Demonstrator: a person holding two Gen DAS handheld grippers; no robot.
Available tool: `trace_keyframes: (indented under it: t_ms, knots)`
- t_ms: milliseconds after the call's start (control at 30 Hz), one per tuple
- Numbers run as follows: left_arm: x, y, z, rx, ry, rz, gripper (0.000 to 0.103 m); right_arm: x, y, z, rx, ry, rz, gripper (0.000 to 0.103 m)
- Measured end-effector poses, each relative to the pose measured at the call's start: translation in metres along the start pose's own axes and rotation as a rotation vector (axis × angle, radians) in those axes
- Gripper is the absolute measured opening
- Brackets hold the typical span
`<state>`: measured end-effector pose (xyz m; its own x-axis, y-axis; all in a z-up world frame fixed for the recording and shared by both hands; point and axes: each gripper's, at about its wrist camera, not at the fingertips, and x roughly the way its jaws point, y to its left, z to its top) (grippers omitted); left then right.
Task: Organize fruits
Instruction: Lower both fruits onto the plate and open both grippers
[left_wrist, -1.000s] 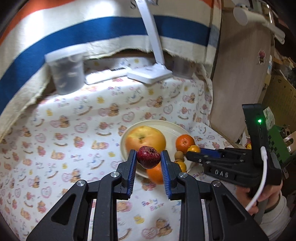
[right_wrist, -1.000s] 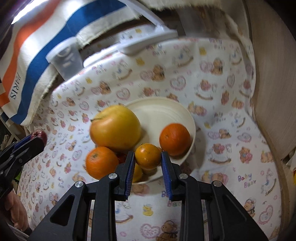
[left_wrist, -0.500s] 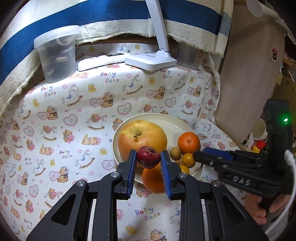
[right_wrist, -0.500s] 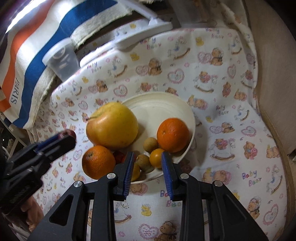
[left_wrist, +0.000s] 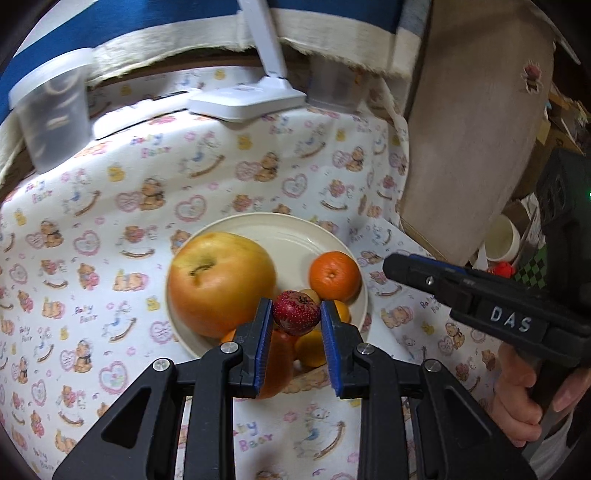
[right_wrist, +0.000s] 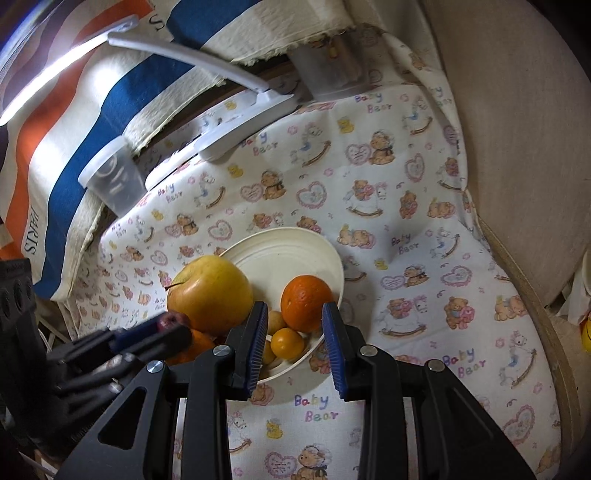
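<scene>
- A small red fruit (left_wrist: 296, 312) is being clamped between the blue pads of the left gripper (left_wrist: 296, 321), just above the plate (left_wrist: 295, 229).
- Nothing is being held by the right gripper (right_wrist: 294, 334); its jaws are standing apart, over the plate's near rim.
- An apple (left_wrist: 221, 283), an orange (left_wrist: 334, 276) and smaller yellow fruits (right_wrist: 287, 342) are being kept on the plate.
- A bear-print cloth (left_wrist: 155, 192) is being used under the plate; a white lamp (left_wrist: 247, 101) is standing behind.

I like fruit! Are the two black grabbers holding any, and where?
The left gripper pinches a small dark red speckled fruit by its two sides. The right gripper holds nothing; its pads touch no fruit.
</scene>
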<state>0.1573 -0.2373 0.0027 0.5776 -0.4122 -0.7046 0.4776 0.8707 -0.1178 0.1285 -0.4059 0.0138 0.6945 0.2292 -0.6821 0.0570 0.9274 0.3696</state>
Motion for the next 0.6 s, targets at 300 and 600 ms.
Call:
trace_keyframes:
  t_ms: [300, 600]
  knots:
    - [0.026, -0.005, 0.003, -0.032, 0.047, -0.016, 0.025, 0.017, -0.009, -0.002, 0.02, 0.074, -0.038, 0.035]
    - [0.032, -0.008, 0.0, -0.019, 0.049, -0.013, 0.025, 0.013, -0.01, -0.001, 0.021, 0.063, -0.036, 0.035]
